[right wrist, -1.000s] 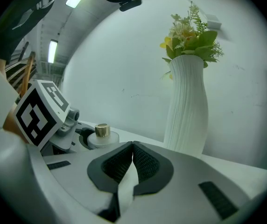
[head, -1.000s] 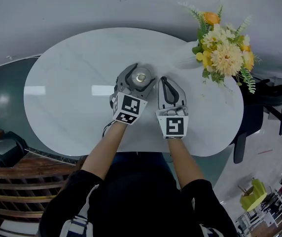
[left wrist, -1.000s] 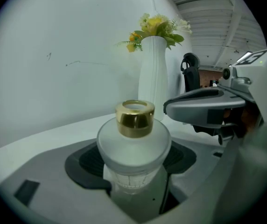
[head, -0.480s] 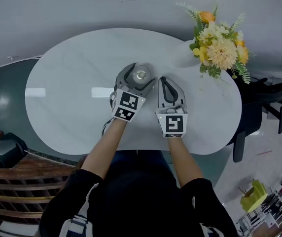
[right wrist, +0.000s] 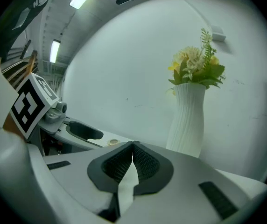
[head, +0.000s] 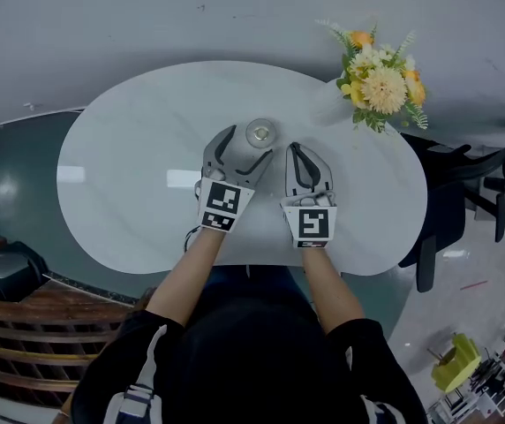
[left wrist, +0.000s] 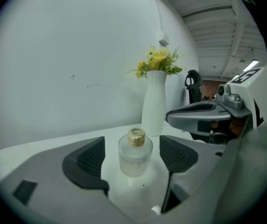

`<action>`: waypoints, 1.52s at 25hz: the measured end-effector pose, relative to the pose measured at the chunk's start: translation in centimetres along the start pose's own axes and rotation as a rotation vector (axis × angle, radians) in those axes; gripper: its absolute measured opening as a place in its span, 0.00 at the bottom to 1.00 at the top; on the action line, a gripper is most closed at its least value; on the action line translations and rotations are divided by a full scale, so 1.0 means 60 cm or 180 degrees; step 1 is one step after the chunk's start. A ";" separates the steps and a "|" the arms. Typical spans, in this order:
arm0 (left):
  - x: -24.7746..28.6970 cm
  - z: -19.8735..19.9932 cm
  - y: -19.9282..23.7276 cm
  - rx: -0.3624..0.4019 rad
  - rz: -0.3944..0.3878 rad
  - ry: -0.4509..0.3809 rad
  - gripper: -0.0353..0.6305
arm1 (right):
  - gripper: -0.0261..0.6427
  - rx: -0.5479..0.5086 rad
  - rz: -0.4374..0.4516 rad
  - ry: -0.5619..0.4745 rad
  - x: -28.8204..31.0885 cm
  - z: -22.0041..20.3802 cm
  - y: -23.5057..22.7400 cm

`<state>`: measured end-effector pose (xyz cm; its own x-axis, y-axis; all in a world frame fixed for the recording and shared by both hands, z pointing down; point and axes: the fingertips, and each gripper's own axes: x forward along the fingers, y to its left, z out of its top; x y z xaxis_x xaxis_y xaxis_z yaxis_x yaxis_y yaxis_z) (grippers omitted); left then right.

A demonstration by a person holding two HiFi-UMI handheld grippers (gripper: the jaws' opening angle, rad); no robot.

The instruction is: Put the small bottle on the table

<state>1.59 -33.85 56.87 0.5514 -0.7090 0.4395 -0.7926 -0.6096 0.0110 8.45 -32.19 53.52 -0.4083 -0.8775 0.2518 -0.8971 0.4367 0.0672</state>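
The small bottle point(head: 260, 132), clear glass with a gold cap, stands upright on the white oval table point(head: 129, 166). My left gripper point(head: 245, 148) is open just behind it; its jaws have just been opening and the pads do not touch the glass. In the left gripper view the small bottle point(left wrist: 135, 153) stands between the two dark pads point(left wrist: 89, 160), a little beyond them, with the left gripper point(left wrist: 132, 148) wide around it. My right gripper point(head: 297, 148) hovers beside it, shut with nothing in it; its pads point(right wrist: 145, 164) meet at the right gripper's point(right wrist: 132, 146) tip.
A white ribbed vase point(head: 327, 104) with yellow and orange flowers point(head: 376, 82) stands at the table's far right, also seen as the vase point(left wrist: 154, 101) and the vase point(right wrist: 187, 120). Black office chairs point(head: 473, 175) stand to the right. A wooden seat point(head: 23, 316) is at lower left.
The left gripper has drawn back toward me and risen, leaving the bottle standing free on the table; its jaws are a little wider. The right gripper rose slightly.
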 end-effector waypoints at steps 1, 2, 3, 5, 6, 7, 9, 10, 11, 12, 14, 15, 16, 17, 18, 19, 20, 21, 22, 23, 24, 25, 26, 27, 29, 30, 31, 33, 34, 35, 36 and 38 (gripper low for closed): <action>-0.010 0.010 0.002 0.0012 0.0038 -0.0068 0.61 | 0.07 -0.0013 -0.0002 -0.0027 -0.003 0.008 0.002; -0.021 0.022 0.003 0.0033 0.0077 -0.0139 0.58 | 0.07 -0.0023 -0.0005 -0.0056 -0.007 0.016 0.004; -0.031 0.035 0.005 0.0054 0.0119 -0.0215 0.48 | 0.07 -0.0029 -0.0011 -0.0087 -0.010 0.025 0.006; -0.050 0.062 0.008 0.0090 0.0197 -0.0363 0.33 | 0.07 -0.0039 -0.0029 -0.0150 -0.016 0.046 0.010; -0.059 0.075 0.008 0.0106 0.0226 -0.0425 0.29 | 0.07 -0.0039 -0.0046 -0.0176 -0.020 0.057 0.011; -0.069 0.085 0.007 0.0124 0.0255 -0.0476 0.27 | 0.07 -0.0026 -0.0068 -0.0193 -0.025 0.068 0.012; -0.091 0.104 0.003 0.0149 0.0319 -0.0567 0.17 | 0.07 0.0021 -0.0104 -0.0234 -0.038 0.087 0.014; -0.103 0.113 0.001 0.0151 0.0343 -0.0611 0.13 | 0.07 0.0032 -0.0116 -0.0261 -0.045 0.096 0.015; -0.114 0.121 -0.001 0.0145 0.0358 -0.0652 0.10 | 0.07 0.0031 -0.0131 -0.0288 -0.052 0.106 0.015; -0.124 0.130 -0.004 0.0136 0.0365 -0.0689 0.08 | 0.07 0.0022 -0.0147 -0.0314 -0.059 0.117 0.016; -0.143 0.146 -0.012 0.0107 0.0363 -0.0740 0.07 | 0.07 -0.0005 -0.0170 -0.0372 -0.074 0.140 0.017; -0.153 0.153 -0.016 0.0088 0.0362 -0.0755 0.07 | 0.07 -0.0019 -0.0178 -0.0400 -0.082 0.151 0.019; -0.163 0.160 -0.019 0.0073 0.0362 -0.0769 0.06 | 0.07 -0.0033 -0.0186 -0.0426 -0.090 0.161 0.020; -0.173 0.167 -0.022 0.0065 0.0362 -0.0788 0.06 | 0.07 -0.0042 -0.0195 -0.0448 -0.098 0.171 0.022; -0.183 0.175 -0.025 0.0066 0.0365 -0.0813 0.06 | 0.07 -0.0047 -0.0208 -0.0467 -0.106 0.180 0.023; -0.194 0.183 -0.028 0.0074 0.0370 -0.0838 0.06 | 0.07 -0.0049 -0.0221 -0.0487 -0.114 0.188 0.024; -0.204 0.191 -0.030 0.0079 0.0377 -0.0862 0.06 | 0.07 -0.0050 -0.0235 -0.0508 -0.122 0.196 0.025; -0.214 0.199 -0.032 0.0071 0.0383 -0.0883 0.06 | 0.07 -0.0048 -0.0251 -0.0530 -0.131 0.204 0.024; -0.224 0.206 -0.034 0.0046 0.0387 -0.0902 0.06 | 0.07 -0.0045 -0.0268 -0.0550 -0.139 0.212 0.023; -0.233 0.213 -0.035 0.0016 0.0392 -0.0918 0.06 | 0.07 -0.0046 -0.0283 -0.0567 -0.148 0.219 0.022; -0.243 0.220 -0.036 -0.0004 0.0400 -0.0936 0.06 | 0.07 -0.0053 -0.0294 -0.0583 -0.156 0.227 0.022; -0.252 0.228 -0.038 -0.0009 0.0411 -0.0960 0.06 | 0.07 -0.0064 -0.0303 -0.0598 -0.164 0.235 0.022; -0.261 0.235 -0.039 -0.0005 0.0423 -0.0992 0.06 | 0.07 -0.0074 -0.0307 -0.0616 -0.171 0.242 0.022; -0.269 0.243 -0.040 0.0002 0.0435 -0.1027 0.06 | 0.07 -0.0079 -0.0308 -0.0636 -0.179 0.249 0.024; -0.286 0.255 -0.043 0.0031 0.0460 -0.1086 0.06 | 0.07 -0.0068 -0.0300 -0.0669 -0.193 0.262 0.028; -0.293 0.259 -0.044 0.0048 0.0476 -0.1104 0.06 | 0.07 -0.0059 -0.0292 -0.0679 -0.199 0.267 0.031; -0.300 0.261 -0.045 0.0053 0.0494 -0.1107 0.06 | 0.07 -0.0054 -0.0284 -0.0687 -0.204 0.273 0.035; -0.311 0.258 -0.048 -0.0011 0.0524 -0.1069 0.06 | 0.07 -0.0066 -0.0269 -0.0713 -0.213 0.284 0.041; -0.316 0.258 -0.049 -0.0042 0.0527 -0.1061 0.06 | 0.07 -0.0083 -0.0260 -0.0730 -0.218 0.290 0.043; -0.320 0.260 -0.051 -0.0048 0.0521 -0.1074 0.06 | 0.07 -0.0103 -0.0253 -0.0747 -0.222 0.296 0.046; -0.324 0.262 -0.053 -0.0044 0.0519 -0.1085 0.06 | 0.07 -0.0125 -0.0249 -0.0761 -0.225 0.300 0.048; -0.330 0.256 -0.053 -0.0061 0.0547 -0.1055 0.06 | 0.07 -0.0162 -0.0238 -0.0761 -0.229 0.304 0.052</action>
<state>-2.79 -23.34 34.33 0.4618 -0.8786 0.1218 -0.8839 -0.4673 -0.0194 8.16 -22.38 32.65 -0.3747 -0.9271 0.0091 -0.9192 0.3728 0.1271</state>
